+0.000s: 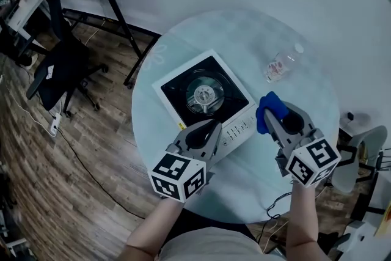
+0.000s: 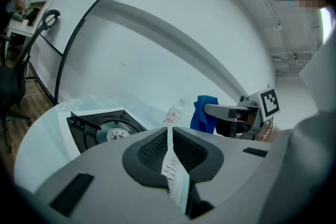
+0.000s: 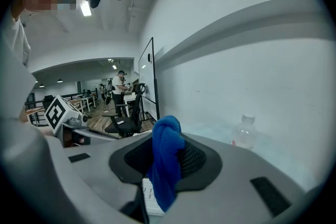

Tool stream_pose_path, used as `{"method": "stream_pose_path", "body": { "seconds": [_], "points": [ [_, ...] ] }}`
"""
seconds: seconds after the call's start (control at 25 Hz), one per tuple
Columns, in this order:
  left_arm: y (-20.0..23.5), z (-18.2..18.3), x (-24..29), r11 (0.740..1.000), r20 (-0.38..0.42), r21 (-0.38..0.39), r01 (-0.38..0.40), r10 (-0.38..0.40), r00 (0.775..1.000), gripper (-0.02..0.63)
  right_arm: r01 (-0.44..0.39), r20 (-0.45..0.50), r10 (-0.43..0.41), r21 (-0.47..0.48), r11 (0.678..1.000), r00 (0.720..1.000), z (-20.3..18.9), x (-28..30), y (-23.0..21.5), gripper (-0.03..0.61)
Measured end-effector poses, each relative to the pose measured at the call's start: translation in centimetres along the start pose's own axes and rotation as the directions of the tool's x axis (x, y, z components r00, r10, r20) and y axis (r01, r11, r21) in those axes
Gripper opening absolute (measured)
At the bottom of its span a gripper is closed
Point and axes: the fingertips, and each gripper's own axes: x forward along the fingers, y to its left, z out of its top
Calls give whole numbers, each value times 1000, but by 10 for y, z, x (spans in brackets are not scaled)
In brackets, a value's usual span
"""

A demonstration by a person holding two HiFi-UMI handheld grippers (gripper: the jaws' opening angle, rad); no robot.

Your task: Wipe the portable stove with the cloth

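On round glass table (image 1: pixel 204 30), portable stove (image 1: pixel 205 95), wood floor (image 1: pixel 73 156)

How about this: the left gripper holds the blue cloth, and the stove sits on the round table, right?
Not quite: the right gripper holds the blue cloth, as the right gripper view shows. The stove does sit on the round table.

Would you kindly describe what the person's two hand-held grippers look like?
The left hand-held gripper and right hand-held gripper match: grey moulded bodies, black textured jaw pads, and a white cube with black square markers at the rear. Forearms are unsleeved.
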Motion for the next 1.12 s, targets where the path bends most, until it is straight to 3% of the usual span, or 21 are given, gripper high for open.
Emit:
{"method": "stream_pose_path", "body": {
  "seconds": [0.36, 0.68, 0.88, 1.12],
  "points": [
    [8, 4, 28, 998, -7, -27, -62, 62, 998, 46, -70, -83, 61, -101, 992, 995, -5, 51, -37, 118],
    [36, 14, 37, 990, 36, -105, -99, 104, 994, 46, -104, -99, 96, -69, 992, 990, -13, 109, -55, 118],
    [47, 9, 46, 974, 27, -196, -109, 117, 993, 46, -150, -117, 142, -68, 986, 983, -16, 145, -58, 118],
    [56, 9, 49, 964, 29, -228, -141, 151, 988, 46, -198, -147, 186, -74, 977, 971, -25, 183, -59, 118]
  ]
}}
